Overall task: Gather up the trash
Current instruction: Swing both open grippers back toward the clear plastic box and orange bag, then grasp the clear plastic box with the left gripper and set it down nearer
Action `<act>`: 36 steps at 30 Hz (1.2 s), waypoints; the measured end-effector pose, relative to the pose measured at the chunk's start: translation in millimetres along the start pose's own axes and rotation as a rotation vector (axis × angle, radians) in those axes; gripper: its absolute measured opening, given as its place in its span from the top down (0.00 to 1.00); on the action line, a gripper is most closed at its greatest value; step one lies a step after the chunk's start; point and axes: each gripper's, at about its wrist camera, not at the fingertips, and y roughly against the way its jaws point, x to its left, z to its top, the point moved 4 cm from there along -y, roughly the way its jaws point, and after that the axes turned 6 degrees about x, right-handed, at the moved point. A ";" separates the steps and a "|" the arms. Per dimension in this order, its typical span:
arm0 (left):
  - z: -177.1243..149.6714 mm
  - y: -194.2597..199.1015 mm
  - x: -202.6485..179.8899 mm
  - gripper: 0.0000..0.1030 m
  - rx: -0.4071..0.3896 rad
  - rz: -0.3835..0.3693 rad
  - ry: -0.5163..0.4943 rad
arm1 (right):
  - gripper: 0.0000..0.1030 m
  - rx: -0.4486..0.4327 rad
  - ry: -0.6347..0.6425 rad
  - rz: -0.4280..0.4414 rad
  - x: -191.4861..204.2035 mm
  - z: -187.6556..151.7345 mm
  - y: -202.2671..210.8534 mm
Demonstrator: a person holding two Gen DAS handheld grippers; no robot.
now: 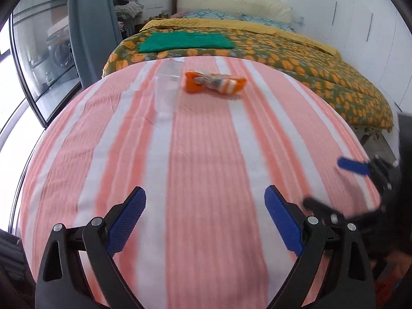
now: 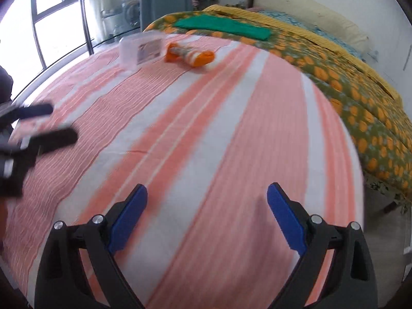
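An orange and white crumpled wrapper [image 1: 215,82] lies at the far end of a table covered in a pink and white striped cloth [image 1: 195,170]. A clear plastic container [image 1: 167,83] lies just left of it. Both show in the right wrist view, the wrapper [image 2: 189,54] and the container [image 2: 143,49] with a label. My left gripper [image 1: 204,220] is open and empty over the near part of the cloth. My right gripper [image 2: 207,217] is open and empty too. Each gripper shows blurred at the edge of the other's view, the right [image 1: 360,180] and the left [image 2: 49,126].
A bed with an orange-flowered cover [image 1: 309,61] stands beyond the table, with a folded green cloth [image 1: 185,41] on it. A glass door and a grey curtain [image 1: 90,25] are at the left. A white wall with cupboards is at the right.
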 end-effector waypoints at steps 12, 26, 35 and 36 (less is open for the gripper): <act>113.2 -57.7 28.2 0.25 -0.033 0.079 0.019 | 0.07 0.016 -0.054 0.043 -4.4 -3.8 -2.6; 123.1 -64.3 118.8 0.46 0.015 -0.056 0.331 | 0.07 0.017 -0.055 0.043 -4.6 -3.5 -1.7; 136.9 -86.4 97.7 0.05 0.001 -0.021 0.136 | 0.07 0.017 -0.055 0.042 -5.0 -3.5 -1.7; 137.6 -90.7 93.4 0.05 0.012 -0.002 0.106 | 0.07 0.017 -0.056 0.042 -5.2 -3.6 -1.7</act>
